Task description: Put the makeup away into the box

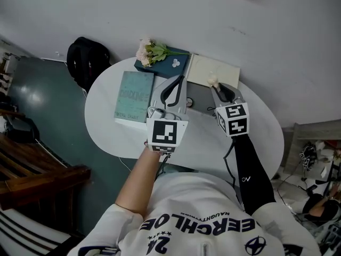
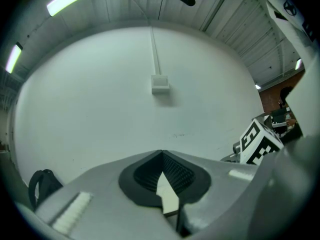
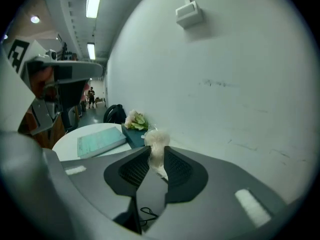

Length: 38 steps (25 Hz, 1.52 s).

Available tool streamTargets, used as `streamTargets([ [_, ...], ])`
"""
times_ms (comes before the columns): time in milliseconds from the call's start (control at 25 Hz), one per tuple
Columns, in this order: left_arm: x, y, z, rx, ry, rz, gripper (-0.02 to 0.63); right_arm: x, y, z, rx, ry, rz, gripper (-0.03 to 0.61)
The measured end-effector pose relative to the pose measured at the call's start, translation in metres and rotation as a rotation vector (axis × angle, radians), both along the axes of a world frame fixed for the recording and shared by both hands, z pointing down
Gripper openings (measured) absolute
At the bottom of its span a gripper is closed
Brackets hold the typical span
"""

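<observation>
Fluff is what the right claw [image 3: 156, 153] is clamped on: a pale powder puff [image 3: 156, 138], held above the counter [image 1: 106, 116] at the near edge of the cream box [image 1: 205, 68]. The puff looks light, soft and easily crushed, so a gentle pinch low on its body should do. The left claw [image 2: 161, 154] has its tips together, beside a teal book [image 1: 133, 95].

Above round white table [image 1: 101, 116], left tongs [image 1: 176, 84] and right tongs [image 1: 217, 88].

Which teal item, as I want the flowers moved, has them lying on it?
The dark teal item nearer the wall carries the flowers; the paler teal book carries none.
</observation>
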State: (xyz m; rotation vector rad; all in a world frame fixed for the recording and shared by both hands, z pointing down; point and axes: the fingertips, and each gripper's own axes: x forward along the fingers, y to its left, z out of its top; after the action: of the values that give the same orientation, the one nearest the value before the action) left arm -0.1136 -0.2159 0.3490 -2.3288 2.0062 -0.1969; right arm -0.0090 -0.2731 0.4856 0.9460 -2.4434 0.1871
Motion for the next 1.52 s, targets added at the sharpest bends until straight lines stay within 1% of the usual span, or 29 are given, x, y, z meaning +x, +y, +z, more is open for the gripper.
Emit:
streamTargets([
  [280, -0.021, -0.002, 0.013, -0.029, 0.006, -0.022, 0.0, -0.008, 0.003, 0.077, -0.14, 0.148, -0.023, 0.121],
  [440, -0.026, -0.003, 0.019, -0.04, 0.008, -0.027, 0.0, -0.008, 0.007, 0.094, -0.182, 0.17, -0.012, 0.124],
  [640, -0.032, -0.004, 0.022, -0.043, 0.007, -0.03, 0.0, -0.009, 0.005, 0.099, -0.194, 0.176, -0.01, 0.133],
  [680, -0.033, -0.005, 0.022, -0.044, 0.007, -0.03, 0.0, -0.009, 0.005, 0.099, -0.198, 0.176, -0.009, 0.144],
  [720, -0.034, -0.005, 0.022, -0.045, 0.007, -0.03, 0.0, -0.01, 0.005, 0.1, -0.203, 0.177, -0.007, 0.168],
  [800, -0.036, -0.005, 0.022, -0.045, 0.008, -0.031, 0.0, -0.011, 0.007, 0.101, -0.214, 0.183, -0.011, 0.277],
  [1240, -0.038, -0.002, 0.021, -0.043, 0.007, -0.024, 0.0, -0.007, 0.012, 0.103, -0.212, 0.186, 0.002, 0.275],
  [1400, -0.038, -0.002, 0.017, -0.037, 0.011, -0.017, 0.0, -0.006, 0.012, 0.094, -0.187, 0.156, 0.02, 0.273],
  [1520, -0.038, -0.004, 0.012, -0.028, 0.012, -0.009, 0.0, -0.006, 0.01, 0.078, -0.141, 0.109, 0.032, 0.272],
])
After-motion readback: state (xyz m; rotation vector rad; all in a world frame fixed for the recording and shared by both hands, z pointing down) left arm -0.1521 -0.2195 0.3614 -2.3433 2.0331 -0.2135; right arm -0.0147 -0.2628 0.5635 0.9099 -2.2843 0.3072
